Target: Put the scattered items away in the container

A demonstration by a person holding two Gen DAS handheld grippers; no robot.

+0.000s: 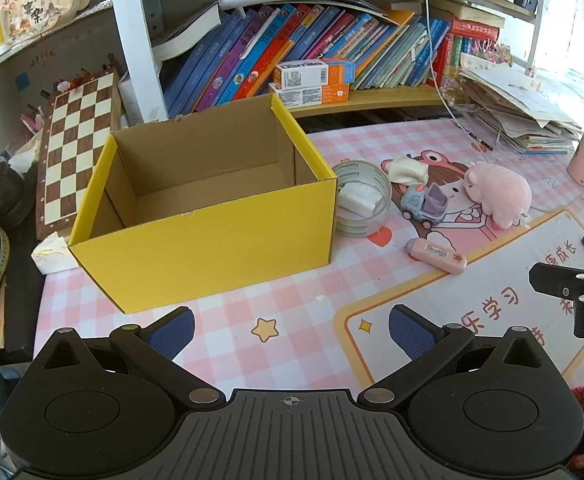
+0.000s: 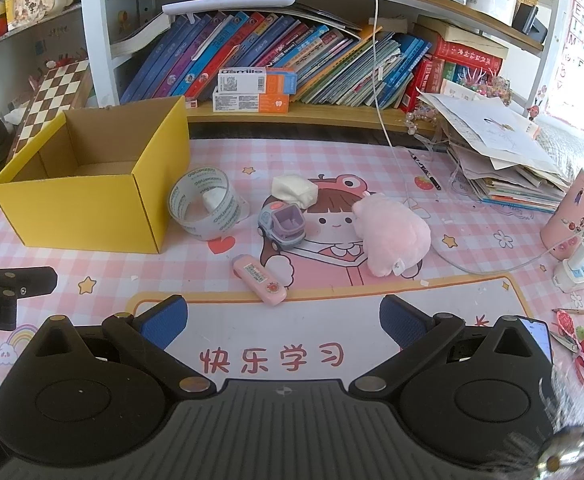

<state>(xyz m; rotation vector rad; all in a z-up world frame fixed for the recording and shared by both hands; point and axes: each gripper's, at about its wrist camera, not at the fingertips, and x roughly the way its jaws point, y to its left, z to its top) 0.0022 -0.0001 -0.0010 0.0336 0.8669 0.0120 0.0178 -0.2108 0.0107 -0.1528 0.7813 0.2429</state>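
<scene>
My left gripper (image 1: 292, 330) jaws apart, empty, hovering near yellow box (image 1: 211, 240). Box open, far left on pink mat (image 2: 332, 156). Right of box: tape roll (image 2: 207, 208) with small white item inside, maybe eraser. Then toy truck (image 2: 283, 228), pink case (image 2: 259, 279) nearer, white wad (image 2: 295, 191) farther, pink plush (image 2: 392, 236). My right gripper (image 2: 283, 322) jaws apart, empty.

Yellow box (image 1: 211, 240), pink plush (image 2: 392, 236), pink-and-white checked mat (image 2: 332, 160).
</scene>
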